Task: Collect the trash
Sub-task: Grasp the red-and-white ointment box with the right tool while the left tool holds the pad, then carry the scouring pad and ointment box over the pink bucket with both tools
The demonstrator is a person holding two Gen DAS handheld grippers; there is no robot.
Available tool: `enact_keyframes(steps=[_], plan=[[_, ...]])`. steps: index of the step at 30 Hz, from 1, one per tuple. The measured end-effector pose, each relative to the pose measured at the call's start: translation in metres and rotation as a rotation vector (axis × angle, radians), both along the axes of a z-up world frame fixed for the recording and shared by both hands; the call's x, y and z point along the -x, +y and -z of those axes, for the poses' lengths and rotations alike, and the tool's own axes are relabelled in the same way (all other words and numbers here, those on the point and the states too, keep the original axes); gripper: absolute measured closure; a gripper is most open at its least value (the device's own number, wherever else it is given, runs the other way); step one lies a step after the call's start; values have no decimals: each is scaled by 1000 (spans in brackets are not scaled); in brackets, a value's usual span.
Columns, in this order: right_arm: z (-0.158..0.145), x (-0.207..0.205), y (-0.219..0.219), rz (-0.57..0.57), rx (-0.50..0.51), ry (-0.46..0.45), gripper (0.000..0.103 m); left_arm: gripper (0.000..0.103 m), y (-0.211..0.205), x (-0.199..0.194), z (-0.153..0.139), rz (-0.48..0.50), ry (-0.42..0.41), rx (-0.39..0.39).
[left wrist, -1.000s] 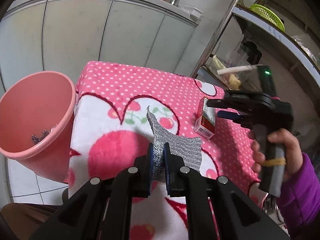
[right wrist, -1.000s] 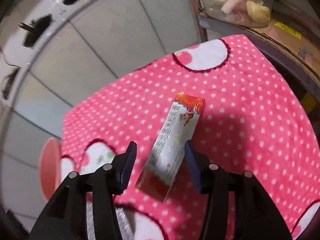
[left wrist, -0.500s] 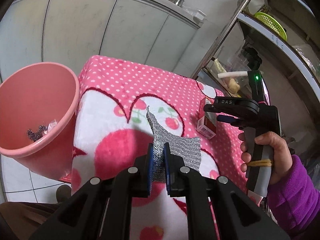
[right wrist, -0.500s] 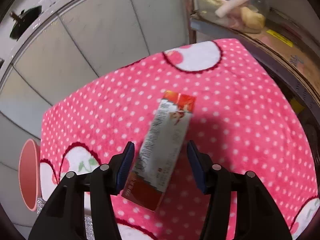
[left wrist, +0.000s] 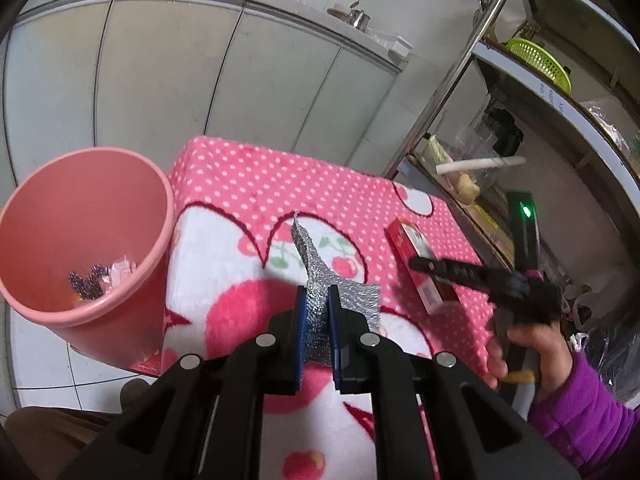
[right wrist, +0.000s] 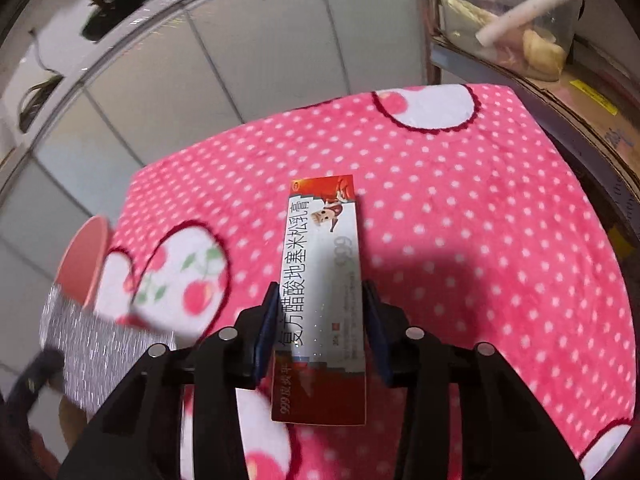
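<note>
Trash gripped over a pink polka-dot blanket (left wrist: pixel 256 184)

A glittery silver sheet (left wrist: pixel 320 280) is clamped in the left gripper (left wrist: pixel 317 312) (a pink plastic bin (left wrist: pixel 160 216) stands beside the blanket); the red-and-white cardboard box (right wrist: pixel 324 280) is straddled by the right gripper (right wrist: pixel 320 312), contact unclear.

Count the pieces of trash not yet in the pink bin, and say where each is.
2. The silver foil scrap is clamped in the left tongs above the blanket. The red-and-white box lies on the blanket between the right tongs. Others may be hidden.

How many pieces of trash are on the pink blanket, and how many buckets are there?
Silver glittery sheet, pinched in the left gripper: 1
Red-and-white cardboard box, between the right gripper fingers: 1
Pink plastic bucket: 1
Total: 3
</note>
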State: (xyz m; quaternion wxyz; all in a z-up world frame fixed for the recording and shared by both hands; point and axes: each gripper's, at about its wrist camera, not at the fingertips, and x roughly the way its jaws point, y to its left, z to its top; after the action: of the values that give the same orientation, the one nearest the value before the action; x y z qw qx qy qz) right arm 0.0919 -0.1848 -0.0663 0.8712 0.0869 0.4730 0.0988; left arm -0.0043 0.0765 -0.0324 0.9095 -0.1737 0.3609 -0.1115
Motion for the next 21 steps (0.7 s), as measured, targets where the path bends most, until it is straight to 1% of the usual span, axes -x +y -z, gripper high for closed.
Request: enact_keyframes(steps=[7, 10, 21], plan=[[-15, 31, 3, -88, -25, -62, 62, 94, -2, 7, -21, -28, -41, -47], [-21, 42, 6, -117, -52, -83, 62, 94, -1, 12, -29, -46, -56, -61], [-33, 58, 12, -166, -87, -140, 62, 94, 0, 28, -59, -96, -112, -118]])
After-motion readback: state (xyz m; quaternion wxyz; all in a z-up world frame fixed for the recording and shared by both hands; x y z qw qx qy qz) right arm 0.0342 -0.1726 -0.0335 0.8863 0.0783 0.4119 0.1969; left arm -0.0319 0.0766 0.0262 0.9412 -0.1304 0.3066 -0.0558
